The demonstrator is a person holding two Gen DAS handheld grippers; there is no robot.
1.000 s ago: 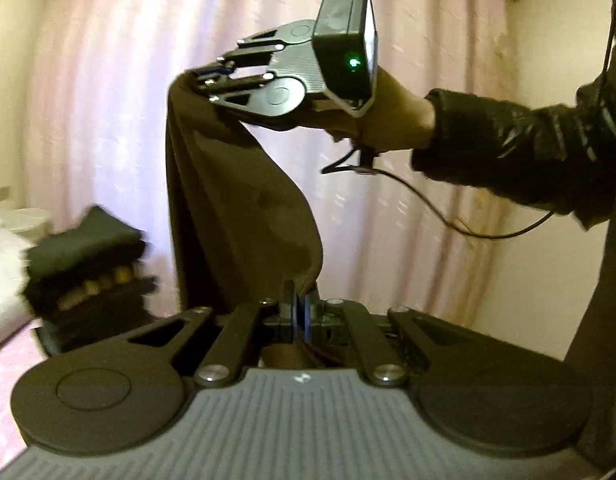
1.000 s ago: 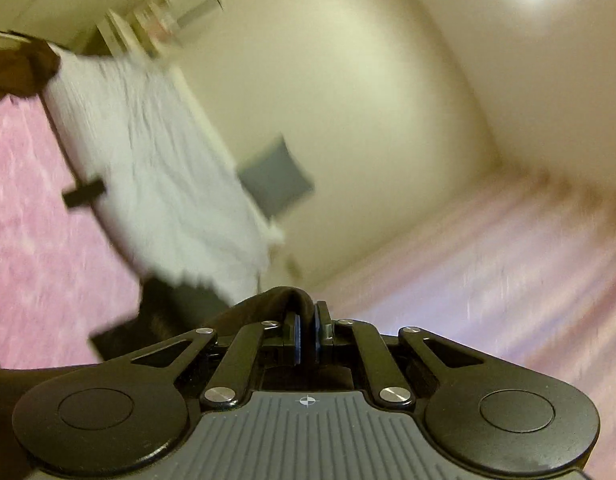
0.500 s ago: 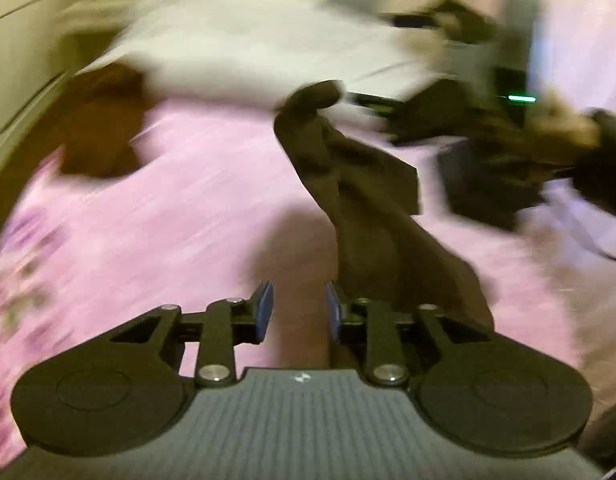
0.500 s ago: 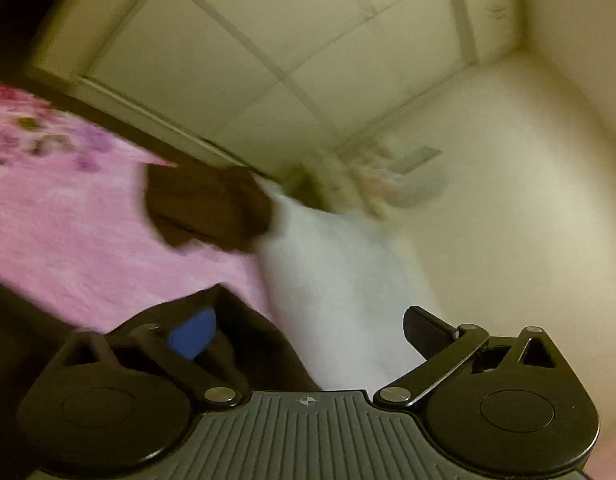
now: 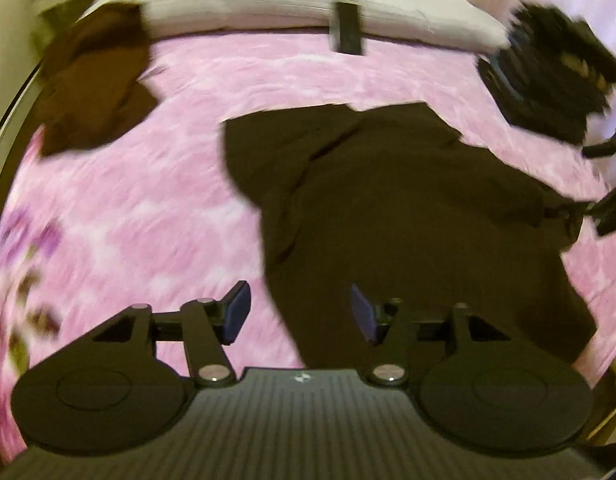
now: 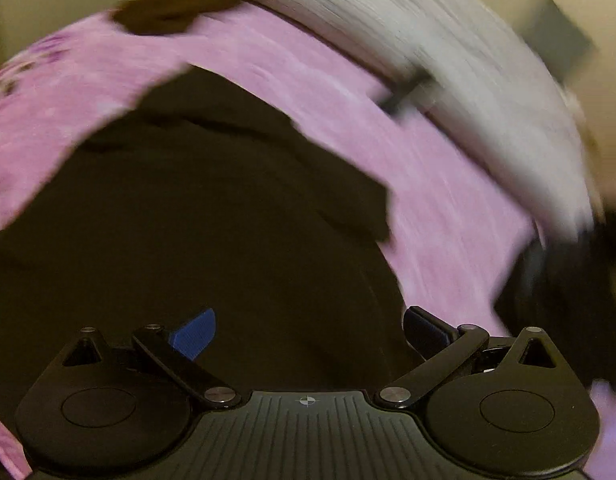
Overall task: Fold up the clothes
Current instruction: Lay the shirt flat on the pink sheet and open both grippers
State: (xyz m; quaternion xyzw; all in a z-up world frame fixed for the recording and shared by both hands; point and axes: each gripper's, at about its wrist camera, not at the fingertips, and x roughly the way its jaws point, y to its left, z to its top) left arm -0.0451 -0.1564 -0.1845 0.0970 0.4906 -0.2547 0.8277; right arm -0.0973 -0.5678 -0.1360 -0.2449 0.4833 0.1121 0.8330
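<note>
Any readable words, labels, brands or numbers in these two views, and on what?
None: no readable text in either view.
The left gripper body bears only a small wordless emblem.
The right gripper body bears only a small crosshair mark.
The dark garment and pink bedspread show no lettering; both views are motion-blurred.

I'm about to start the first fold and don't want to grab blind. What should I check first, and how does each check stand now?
1. Left gripper open and empty: ok.
2. Right gripper open and empty: ok.
3. Dark garment lying on the pink bedspread, not hanging: ok.
4. Garment spread flat: not ok; creases and a folded-over flap show near its far left corner.
5. Room to fold: ok; the brown garment and the dark stack lie apart from it.
6. Edges sharp enough to aim a grasp: cannot tell, both views are motion-blurred.
</note>
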